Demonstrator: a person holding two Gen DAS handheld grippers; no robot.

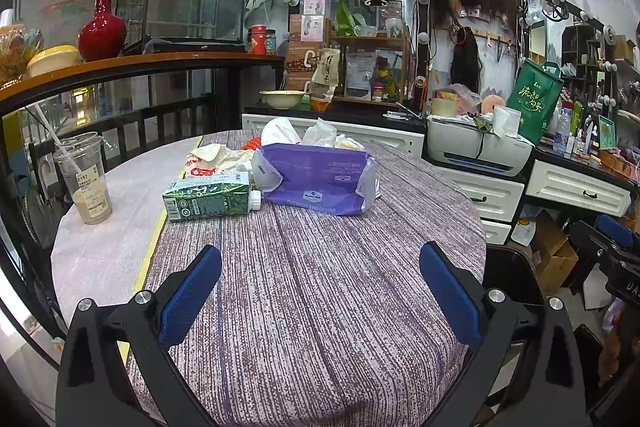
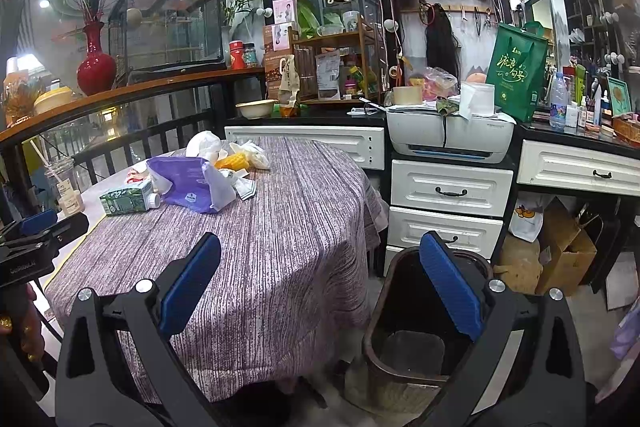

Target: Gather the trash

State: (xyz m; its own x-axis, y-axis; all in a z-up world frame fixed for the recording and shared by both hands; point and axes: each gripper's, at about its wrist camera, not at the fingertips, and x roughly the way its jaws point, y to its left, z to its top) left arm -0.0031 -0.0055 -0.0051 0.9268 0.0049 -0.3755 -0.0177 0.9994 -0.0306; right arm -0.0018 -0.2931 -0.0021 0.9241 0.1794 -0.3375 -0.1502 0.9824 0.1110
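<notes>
Trash lies at the far side of the round table (image 1: 320, 287): a green drink carton (image 1: 208, 195) on its side, a purple tissue pack (image 1: 316, 179), crumpled white wrappers (image 1: 216, 157) and tissues (image 1: 320, 133). A plastic cup with a straw (image 1: 84, 179) stands at the left edge. My left gripper (image 1: 320, 283) is open and empty above the near tablecloth. My right gripper (image 2: 320, 283) is open and empty, over the table's right edge and a dark brown trash bin (image 2: 416, 323) on the floor. The carton (image 2: 128, 198), tissue pack (image 2: 188, 183) and a yellow corn cob (image 2: 234, 159) show in the right wrist view.
White drawers (image 2: 448, 195) and a printer (image 2: 448, 135) stand behind the bin. Cardboard boxes (image 2: 564, 251) sit on the floor to the right. A black railing with a wooden shelf (image 1: 120, 67) and a red vase (image 1: 102, 27) runs behind the table.
</notes>
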